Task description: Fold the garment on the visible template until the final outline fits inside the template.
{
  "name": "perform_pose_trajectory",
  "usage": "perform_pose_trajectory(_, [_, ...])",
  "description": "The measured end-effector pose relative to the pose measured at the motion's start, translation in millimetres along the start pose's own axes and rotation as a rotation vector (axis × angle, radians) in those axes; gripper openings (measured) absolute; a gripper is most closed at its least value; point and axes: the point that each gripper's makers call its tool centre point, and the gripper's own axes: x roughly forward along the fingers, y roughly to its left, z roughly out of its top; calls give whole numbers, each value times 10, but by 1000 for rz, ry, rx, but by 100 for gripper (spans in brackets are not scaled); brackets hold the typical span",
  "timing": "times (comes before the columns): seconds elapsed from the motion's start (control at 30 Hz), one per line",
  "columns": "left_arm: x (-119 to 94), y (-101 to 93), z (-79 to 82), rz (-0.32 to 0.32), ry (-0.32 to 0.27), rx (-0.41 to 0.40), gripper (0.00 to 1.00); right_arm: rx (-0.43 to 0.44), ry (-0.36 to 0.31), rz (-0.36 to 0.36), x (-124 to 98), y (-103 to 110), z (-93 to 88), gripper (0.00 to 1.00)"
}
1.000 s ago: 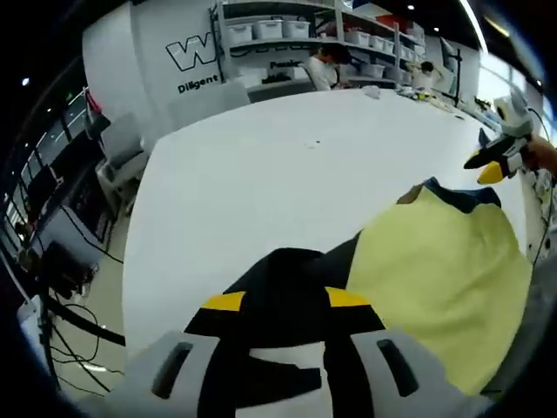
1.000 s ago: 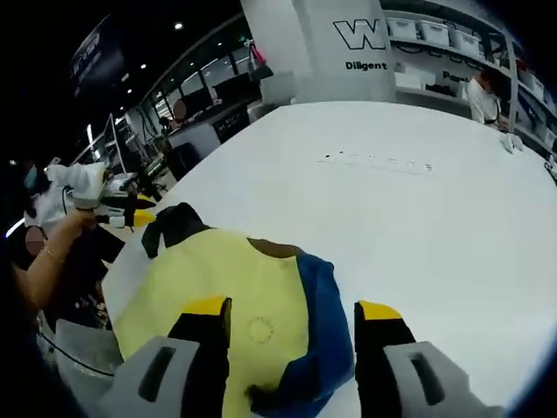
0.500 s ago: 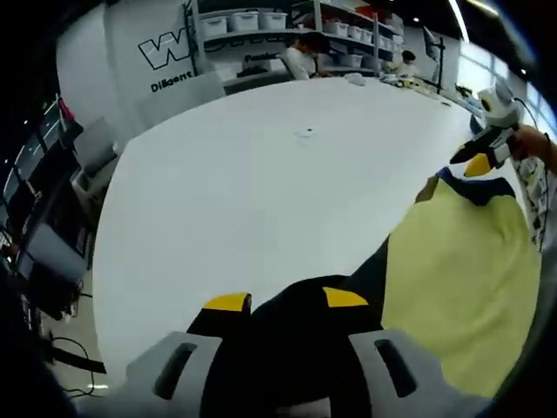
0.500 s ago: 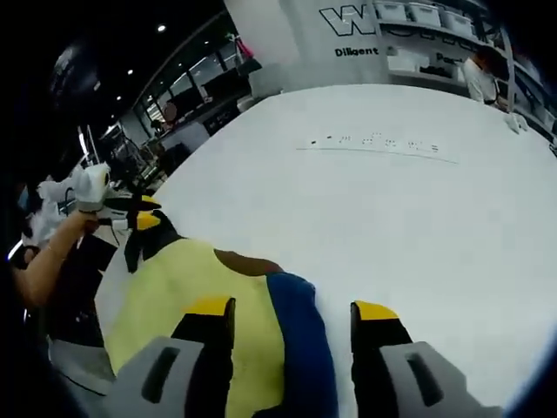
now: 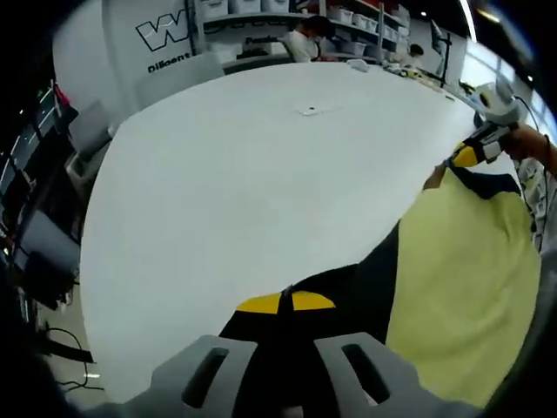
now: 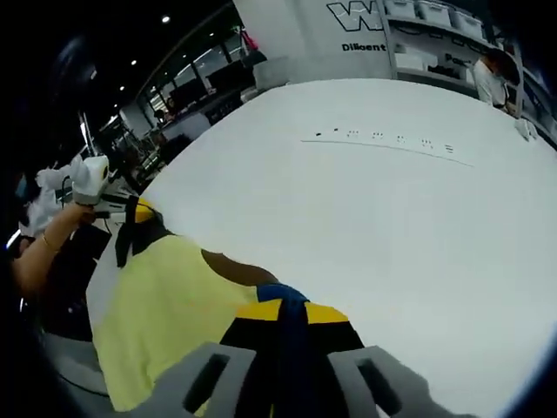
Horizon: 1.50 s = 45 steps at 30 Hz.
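Observation:
A yellow garment (image 5: 461,279) with a black part (image 5: 365,279) and a blue part (image 6: 277,294) lies at the near edge of the white table (image 5: 261,174). My left gripper (image 5: 285,301) is shut on the black part. The right gripper (image 6: 283,311) is shut on the blue part, next to a brown collar patch (image 6: 233,270). In the left gripper view the right gripper (image 5: 474,153) shows at the far right, at the garment's dark blue corner (image 5: 487,181). In the right gripper view the left gripper (image 6: 113,207) shows at the left with black cloth (image 6: 135,239).
A thin line of dark template marks (image 6: 387,141) runs across the table beyond the garment. A small mark (image 5: 311,110) lies mid-table. Shelves with bins (image 5: 348,13), a chair (image 5: 183,74) and a person (image 5: 305,39) stand past the far edge. A person's hand (image 6: 43,248) holds the left gripper.
Both grippers have gone from open to shut, the left on the black cloth, the right on the blue cloth. Both views have dropped closer to the garment.

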Motion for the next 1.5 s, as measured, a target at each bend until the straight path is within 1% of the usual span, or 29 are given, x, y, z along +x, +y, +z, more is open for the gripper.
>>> perform_pose_trajectory(0.07, [-162, 91, 160, 53, -74, 16, 3, -16, -38, 13, -104, 77, 70, 0])
perform_pose_trajectory(0.13, [-294, 140, 258, 77, -122, 10, 3, -39, -98, 30, -234, 149, 182, 0])
perform_pose_trajectory(0.2, [-469, 234, 359, 125, -183, 0, 3, -111, -172, 42, -396, 232, 295, 0])
perform_pose_trajectory(0.27, [-624, 321, 420, 170, -243, -26, 3, -134, -201, 56, -493, 285, 317, 0])
perform_pose_trajectory(0.3, [-700, 355, 450, 190, -288, -37, 3, -141, -214, 51, -561, 301, 302, 0])
perform_pose_trajectory(0.33, [-725, 358, 436, 187, -297, -49, 3, -172, -228, 54, -599, 328, 279, 0])
perform_pose_trajectory(0.4, [-724, 339, 326, 174, -275, -93, 3, -180, -214, 54, -594, 347, 189, 0])
perform_pose_trajectory(0.43, [-699, 315, 271, 165, -264, -97, 3, -178, -200, 57, -563, 347, 134, 0])
perform_pose_trajectory(0.47, [-609, 268, 77, 150, -186, -103, 3, -178, -172, 65, -510, 354, 30, 0])
perform_pose_trajectory(0.5, [-583, 259, 37, 148, -171, -105, 3, -154, -117, 60, -448, 341, -102, 0])
perform_pose_trajectory(0.53, [-498, 200, -100, 123, -111, -101, 3, -157, -92, 54, -409, 339, -164, 0])
perform_pose_trajectory(0.57, [-457, 176, -202, 116, -61, -114, 3, -163, -79, 46, -341, 330, -215, 0])
perform_pose_trajectory(0.6, [-421, 178, -268, 128, -35, -130, 3, -157, -50, 40, -310, 325, -278, 0])
perform_pose_trajectory(0.67, [-339, 139, -448, 123, 49, -114, 3, -155, 10, 30, -244, 294, -387, 0])
perform_pose_trajectory(0.7, [-314, 111, -517, 114, 86, -111, 3, -164, 16, 29, -220, 291, -397, 0])
perform_pose_trajectory(0.73, [-311, 74, -602, 106, 133, -113, 4, -162, 65, 26, -216, 284, -475, 0])
perform_pose_trajectory(0.77, [-298, 66, -633, 110, 144, -114, 4, -149, 73, 12, -208, 264, -488, 0])
perform_pose_trajectory(0.8, [-280, 45, -664, 108, 155, -95, 3, -156, 56, 20, -198, 272, -467, 0])
perform_pose_trajectory(0.83, [-290, 42, -626, 112, 135, -96, 4, -151, 62, 23, -198, 262, -475, 0])
perform_pose_trajectory(0.93, [-324, 52, -587, 116, 140, -76, 5, -119, 71, 28, -202, 259, -498, 0])
perform_pose_trajectory(1.0, [-381, 63, -524, 124, 121, -52, 11, -116, 76, 28, -207, 263, -508, 0])
perform_pose_trajectory(1.07, [-434, 59, -376, 119, 57, -62, 20, -109, 71, 27, -217, 263, -503, 0])
perform_pose_trajectory(1.17, [-500, -7, -212, 85, 10, -61, 25, -81, 51, 38, -248, 281, -471, 0])
perform_pose_trajectory(1.23, [-512, -32, -81, 75, -31, -24, 25, -71, 35, 42, -269, 295, -443, 7])
perform_pose_trajectory(1.3, [-488, -112, 83, 45, -88, 22, 26, -57, 15, 48, -287, 303, -407, 14])
perform_pose_trajectory(1.33, [-463, -148, 109, 32, -91, 13, 25, -52, 8, 52, -294, 307, -396, 15])
perform_pose_trajectory(1.4, [-368, -265, 164, -21, -99, 27, 25, -45, -2, 65, -301, 322, -383, 14])
perform_pose_trajectory(1.47, [-221, -368, 112, -67, -63, 11, 26, -45, 6, 66, -296, 321, -404, 13])
perform_pose_trajectory(1.5, [-177, -389, 80, -75, -47, 10, 26, -47, 9, 63, -295, 317, -412, 14])
